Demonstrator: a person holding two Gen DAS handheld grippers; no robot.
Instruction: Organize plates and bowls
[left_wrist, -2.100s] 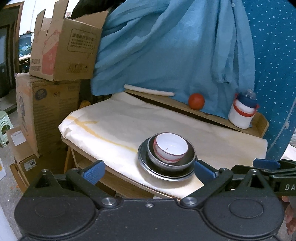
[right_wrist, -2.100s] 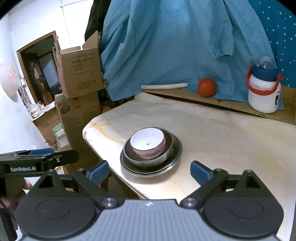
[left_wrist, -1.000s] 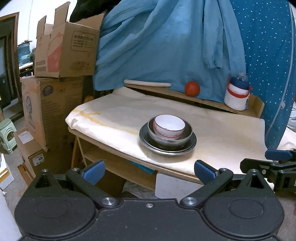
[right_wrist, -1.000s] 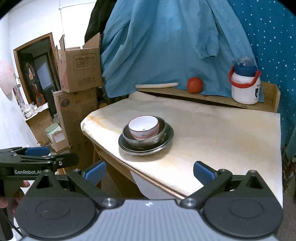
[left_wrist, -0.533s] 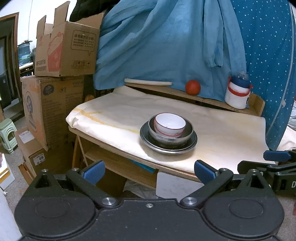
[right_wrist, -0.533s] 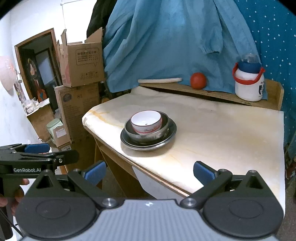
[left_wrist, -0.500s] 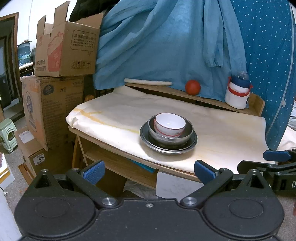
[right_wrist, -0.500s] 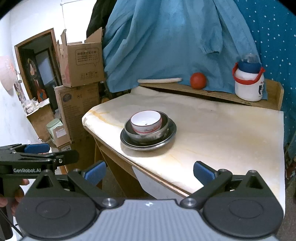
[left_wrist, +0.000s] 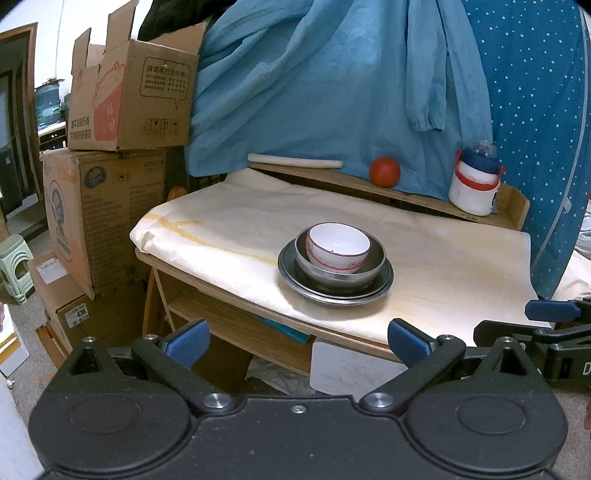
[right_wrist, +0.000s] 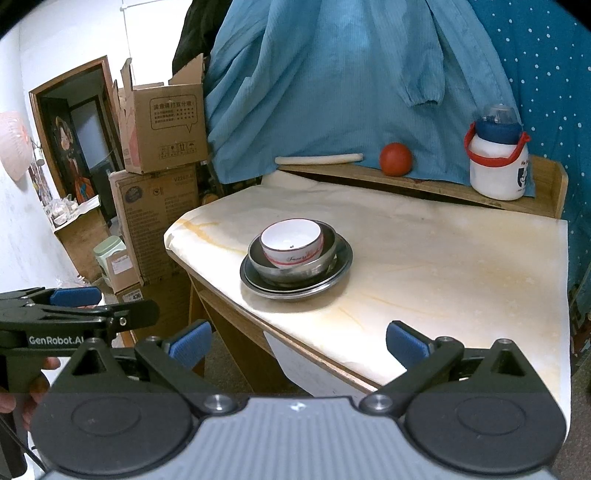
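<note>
Behind nested bowls (left_wrist: 338, 254): ball (left_wrist: 384, 171), jug (left_wrist: 474, 184); both grippers wide open, empty.

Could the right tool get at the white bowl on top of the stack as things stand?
Probably yes. The right tool is open and empty, held back off the table edge. The white bowl sits uppermost in the metal bowl, with nothing between them.

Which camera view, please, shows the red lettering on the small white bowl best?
The right wrist view: the small white red-banded bowl faces it with lettering readable as script on the red band. In the left wrist view the bowl shows only a faint mark low on its side.
</note>
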